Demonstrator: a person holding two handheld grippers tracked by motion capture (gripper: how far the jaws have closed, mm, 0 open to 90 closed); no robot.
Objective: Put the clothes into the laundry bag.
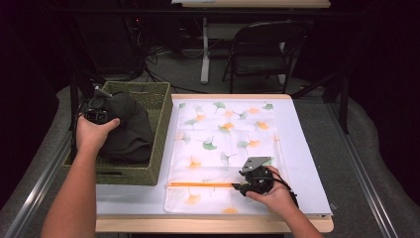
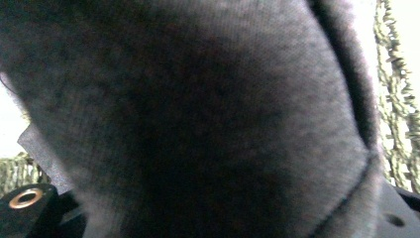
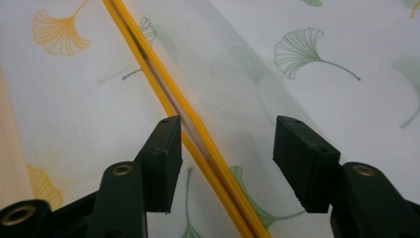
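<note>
Left gripper (image 1: 97, 113): pinching dark garment (image 1: 126, 126) over woven basket (image 1: 161, 106). Right gripper (image 3: 225, 161): jaws spread astride orange zipper (image 3: 163, 96) of mesh bag (image 1: 223, 148); close squarely, centred.

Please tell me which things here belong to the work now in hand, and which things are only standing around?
In the work:
- dark garment, gripped by the left gripper
- woven basket that holds it
- leaf-print mesh bag with its orange zipper
- right gripper, jaws open either side of the zipper

Only standing around:
- folding chair
- white table leg behind
</note>
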